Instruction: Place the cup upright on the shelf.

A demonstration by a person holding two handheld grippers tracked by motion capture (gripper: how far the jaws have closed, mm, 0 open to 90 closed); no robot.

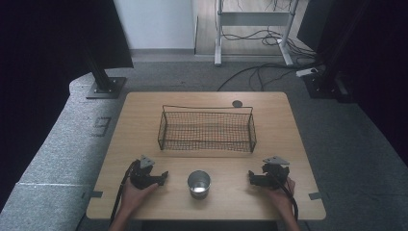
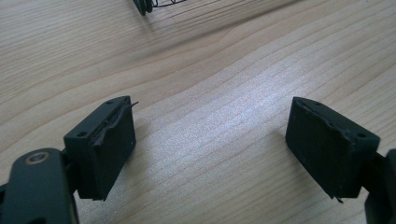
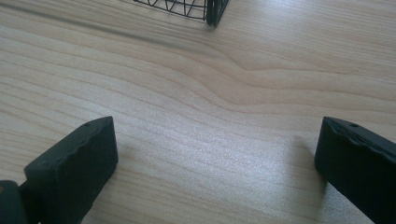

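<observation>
From the high view I have the small round shiny metal cup [image 1: 199, 184] standing upright near the front edge of the light wooden table [image 1: 279, 120], between my two grippers and apart from both. My left gripper [image 1: 163, 178] rests to the cup's left, my right gripper [image 1: 251, 177] to its right, each held in a hand and pointing inward toward the cup. Behind the cup, mid-table, sits the black wire mesh basket [image 1: 207, 130], and past it a small dark round disc [image 1: 237, 103] lies by the far edge.

The left gripper view gives me what the high one cannot: the left gripper [image 2: 210, 135] has its jaws spread wide with only bare wood grain between them, holding nothing. The right gripper view shows the right gripper [image 3: 217, 154] likewise wide open and empty. A corner of the basket [image 3: 205, 9] appears at the top of that view; nothing lies between either gripper and the cup.
</observation>
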